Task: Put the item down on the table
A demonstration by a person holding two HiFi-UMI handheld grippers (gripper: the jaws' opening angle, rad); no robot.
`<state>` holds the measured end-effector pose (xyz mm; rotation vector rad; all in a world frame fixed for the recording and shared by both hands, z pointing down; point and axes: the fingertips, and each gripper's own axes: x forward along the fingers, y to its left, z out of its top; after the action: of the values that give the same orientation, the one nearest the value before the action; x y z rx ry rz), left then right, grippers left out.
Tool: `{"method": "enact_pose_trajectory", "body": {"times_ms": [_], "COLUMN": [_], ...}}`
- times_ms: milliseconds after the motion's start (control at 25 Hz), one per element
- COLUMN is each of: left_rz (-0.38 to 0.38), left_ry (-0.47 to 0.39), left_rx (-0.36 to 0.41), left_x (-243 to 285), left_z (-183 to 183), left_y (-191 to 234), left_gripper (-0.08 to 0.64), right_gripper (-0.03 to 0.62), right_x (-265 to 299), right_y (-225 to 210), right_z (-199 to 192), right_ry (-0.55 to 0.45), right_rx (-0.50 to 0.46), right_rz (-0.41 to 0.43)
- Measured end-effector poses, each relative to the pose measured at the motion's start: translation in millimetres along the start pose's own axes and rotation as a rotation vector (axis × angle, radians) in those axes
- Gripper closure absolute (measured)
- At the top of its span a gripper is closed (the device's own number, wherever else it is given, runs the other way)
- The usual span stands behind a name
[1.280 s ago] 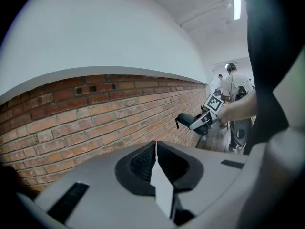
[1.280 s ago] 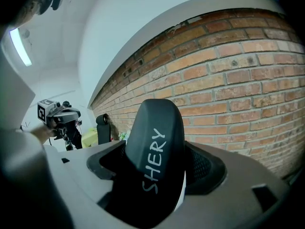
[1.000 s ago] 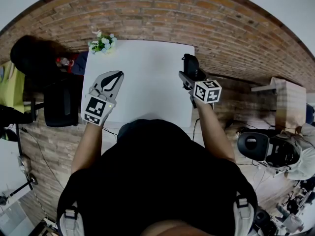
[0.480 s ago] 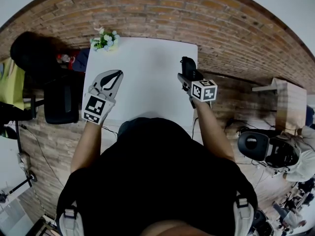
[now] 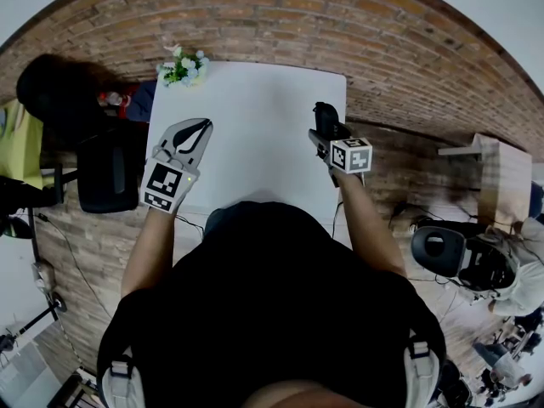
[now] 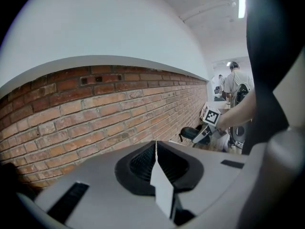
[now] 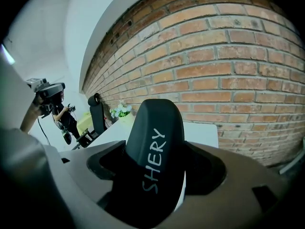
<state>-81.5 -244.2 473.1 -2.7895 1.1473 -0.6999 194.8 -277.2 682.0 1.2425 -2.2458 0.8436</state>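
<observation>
A black rounded item (image 7: 155,132) with white lettering sits between the jaws of my right gripper (image 7: 155,168), which is shut on it. In the head view the right gripper (image 5: 325,127) holds the black item (image 5: 322,110) over the right edge of the white table (image 5: 255,117). My left gripper (image 5: 202,125) hovers over the table's left edge. Its jaws meet in a thin line with nothing between them in the left gripper view (image 6: 156,149), where the right gripper (image 6: 202,132) also shows far off.
A small bunch of flowers (image 5: 183,66) stands at the table's far left corner. A black office chair (image 5: 106,181) is left of the table. A brick wall (image 5: 399,49) runs behind. A wooden unit (image 5: 497,177) and a person (image 5: 518,270) are at the right.
Both grippers stay almost where they were. The right one, still holding the black item, has drifted slightly. The left one has not opened.
</observation>
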Motion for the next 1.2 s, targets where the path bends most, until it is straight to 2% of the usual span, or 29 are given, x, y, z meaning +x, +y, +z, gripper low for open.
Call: {"method": "enact_pose_trajectory", "body": {"times_ms": [760, 1200], "left_rz": [-0.024, -0.023], "left_ry": [0.019, 0.031], "left_rx": [-0.017, -0.020], "left_x": [16.0, 16.6], "left_z": [-5.8, -9.3], "left_y": [4.0, 4.6], "left_gripper": [0.541, 0.541], "right_gripper": [0.213, 0.213], "right_x": [29.3, 42.4], "right_y": [-14.1, -27.3], "right_z": [-47.5, -81.3], "right_ry": [0.122, 0.183], "right_rx": [-0.007, 0.028], "right_rz": [-0.035, -0.047]}}
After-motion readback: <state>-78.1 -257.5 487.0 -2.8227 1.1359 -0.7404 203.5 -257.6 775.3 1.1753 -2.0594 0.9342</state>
